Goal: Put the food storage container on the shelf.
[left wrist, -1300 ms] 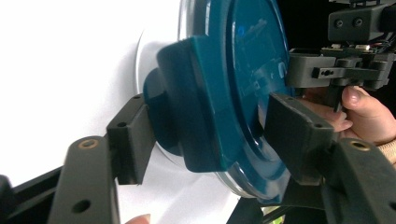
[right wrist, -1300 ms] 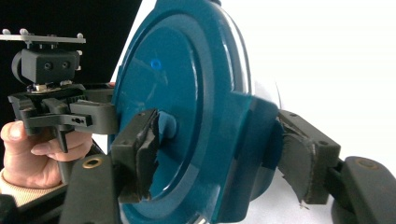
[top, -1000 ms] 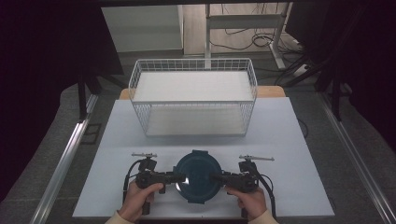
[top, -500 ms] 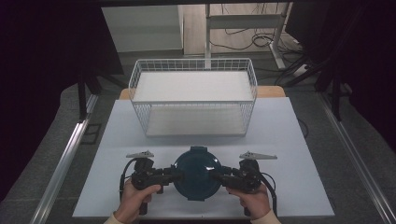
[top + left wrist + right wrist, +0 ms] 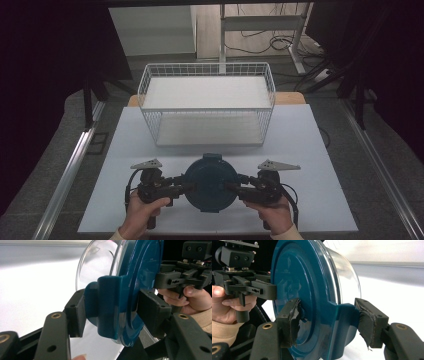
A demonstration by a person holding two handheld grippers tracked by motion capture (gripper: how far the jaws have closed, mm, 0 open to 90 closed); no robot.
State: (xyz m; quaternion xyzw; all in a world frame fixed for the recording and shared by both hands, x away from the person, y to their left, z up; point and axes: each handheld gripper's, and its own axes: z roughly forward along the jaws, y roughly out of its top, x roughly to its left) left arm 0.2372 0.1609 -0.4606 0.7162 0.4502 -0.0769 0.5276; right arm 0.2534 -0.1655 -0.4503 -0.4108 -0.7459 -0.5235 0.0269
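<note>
Firmly clamped in the left gripper (image 5: 186, 187): the left clip tab of a round container (image 5: 211, 182), glass-bodied with a dark teal lid (image 5: 140, 277); jaws nearly closed, one pad against the outer face of the tab, the other against the lid's top. Likewise gripped by the right gripper (image 5: 234, 187): the opposite clip tab (image 5: 342, 322), jaws set wider, a frayed pad on the lid's face and a frayed pad on the clear wall side of the tab. Between the two grippers, then, the container, lid up in the high view, carried by both at once, apparently clear of the white surface (image 5: 310, 150). Behind each gripper, a hand on its handle: left hand (image 5: 142, 215), right hand (image 5: 272, 215), sleeves at the bottom edge. On top of each gripper, a grey three-cornered plate. Beyond the container, away from both grippers, a white wire basket (image 5: 207, 107) standing upright on the far half of the surface, well apart from the lid. Further out, past the basket, cables (image 5: 280, 42) on the floor and a metal rail (image 5: 75, 165) along the left side of the surface.
</note>
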